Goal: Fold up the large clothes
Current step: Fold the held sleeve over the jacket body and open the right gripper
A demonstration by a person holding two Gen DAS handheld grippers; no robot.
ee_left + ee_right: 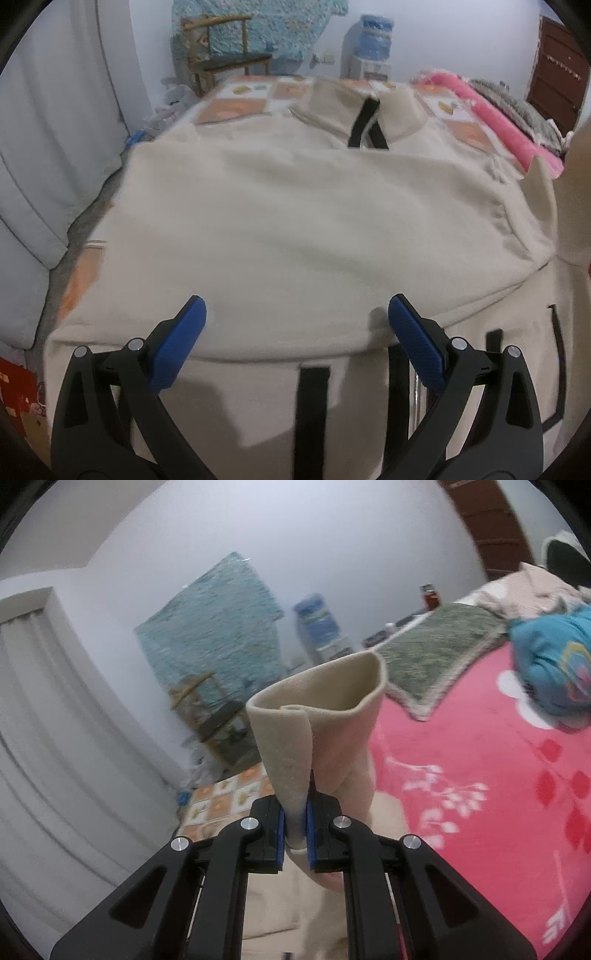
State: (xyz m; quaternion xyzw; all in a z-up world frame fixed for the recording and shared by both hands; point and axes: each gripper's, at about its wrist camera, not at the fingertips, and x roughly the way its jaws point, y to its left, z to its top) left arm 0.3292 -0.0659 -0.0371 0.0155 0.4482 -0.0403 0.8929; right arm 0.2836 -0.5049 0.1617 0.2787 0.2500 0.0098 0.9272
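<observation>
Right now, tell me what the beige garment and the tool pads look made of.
Beige garment: likely fleece or brushed knit; matte, fuzzy nap, thick soft edge where the right tool pinches it.
Pads: probably rubber or textured plastic; blue, matte, finely ribbed.

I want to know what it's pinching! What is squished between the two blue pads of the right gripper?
A bit of the cream jacket is clamped between the right gripper pads, seen in the right wrist view.
</observation>
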